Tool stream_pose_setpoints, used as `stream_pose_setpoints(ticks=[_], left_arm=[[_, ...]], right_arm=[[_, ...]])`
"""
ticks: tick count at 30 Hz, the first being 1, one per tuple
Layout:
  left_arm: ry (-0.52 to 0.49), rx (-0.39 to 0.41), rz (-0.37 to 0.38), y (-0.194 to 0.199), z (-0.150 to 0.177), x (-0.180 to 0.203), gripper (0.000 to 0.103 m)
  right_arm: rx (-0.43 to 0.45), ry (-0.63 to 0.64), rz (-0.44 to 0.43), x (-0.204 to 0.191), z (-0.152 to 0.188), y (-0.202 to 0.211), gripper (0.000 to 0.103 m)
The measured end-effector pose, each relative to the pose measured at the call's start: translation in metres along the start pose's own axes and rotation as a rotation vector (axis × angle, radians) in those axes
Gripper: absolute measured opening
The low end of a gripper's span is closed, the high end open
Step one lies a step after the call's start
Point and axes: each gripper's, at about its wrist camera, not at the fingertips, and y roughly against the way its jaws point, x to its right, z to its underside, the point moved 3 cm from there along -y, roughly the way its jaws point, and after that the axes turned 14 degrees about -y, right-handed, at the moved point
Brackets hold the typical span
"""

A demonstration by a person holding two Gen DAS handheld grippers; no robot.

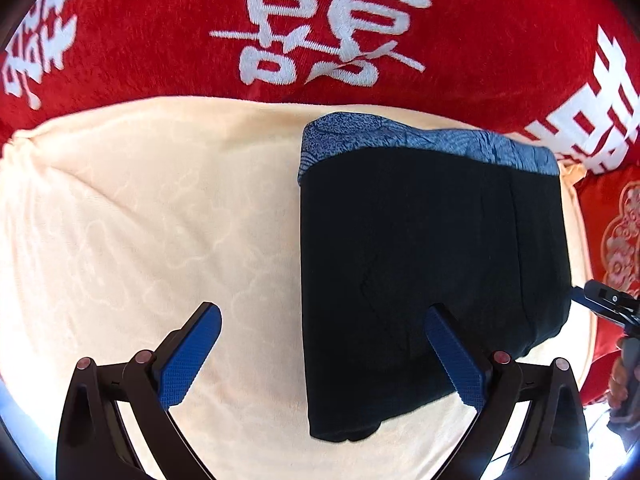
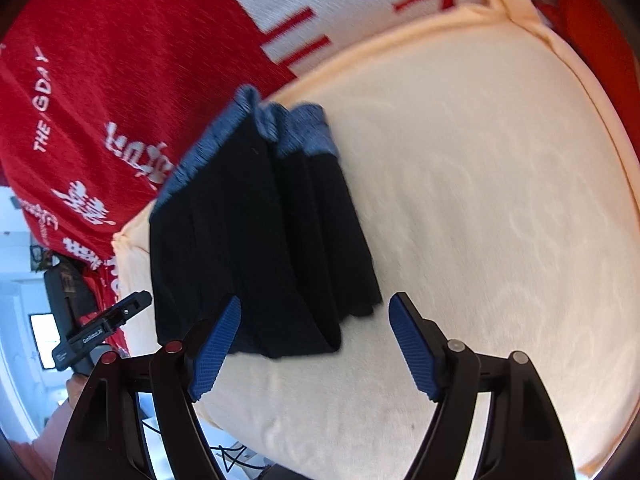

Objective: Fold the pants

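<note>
While both tools hang spread and empty, left tool (image 1: 322,354) and right tool (image 2: 314,346), folded pants (image 1: 432,272) lie just ahead on cream cushion (image 1: 160,220); risk: a careless nudge may spill the stacked layers.

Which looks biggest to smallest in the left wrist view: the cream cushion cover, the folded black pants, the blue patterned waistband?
1. cream cushion cover, filling most of the frame.
2. folded black pants, lying on the cover's right part.
3. blue patterned waistband, a narrow strip along the pants' far edge.
No close calls here.
</note>
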Motion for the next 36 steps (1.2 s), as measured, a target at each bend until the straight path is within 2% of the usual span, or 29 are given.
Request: stream_pose_setpoints(ticks=[5,8,11,15,20,24,26,28,30,33,36], left_arm=[[0.034,-0.012,0.163,-0.021,-0.013,-0.013,0.102],[0.030,0.011,0.219,-0.022,-0.017,-0.020,0.102],[0.036,0.006,0.305,-0.031,-0.021,-0.025,0.102],[0.016,-0.019,0.355,-0.047,-0.023,-0.016,0.102],[-0.004,-0.029,0.388,-0.065,-0.022,0.003,0.102],[0.010,-0.019,0.378,-0.065,-0.023,0.001,0.102],[0.032,-0.006,0.354,-0.062,-0.023,0.004,0.101],[0.031,0.027,0.362,-0.053,-0.022,0.009,0.081],[0.004,0.053,0.334,-0.042,-0.021,0.016,0.072],[-0.013,0.070,0.308,-0.025,-0.018,0.022,0.064],[-0.017,0.082,0.301,-0.003,-0.009,0.025,0.063]], right_arm=[[-0.087,0.066,0.000,-0.002,-0.016,-0.021,0.082],[-0.118,0.120,-0.009,0.001,-0.022,-0.028,0.082],[-0.154,0.133,-0.069,0.009,-0.030,-0.033,0.082],[-0.225,0.129,-0.166,0.014,-0.042,-0.049,0.082],[-0.270,0.099,-0.271,0.017,-0.056,-0.062,0.083],[-0.278,0.016,-0.288,0.023,-0.062,-0.065,0.082],[-0.275,0.001,-0.266,0.026,-0.064,-0.063,0.075],[-0.273,-0.006,-0.251,0.026,-0.061,-0.061,0.059],[-0.261,-0.013,-0.261,0.022,-0.057,-0.055,0.050],[-0.242,-0.013,-0.287,0.014,-0.052,-0.041,0.043],[-0.250,-0.008,-0.319,0.007,-0.040,-0.025,0.042]])
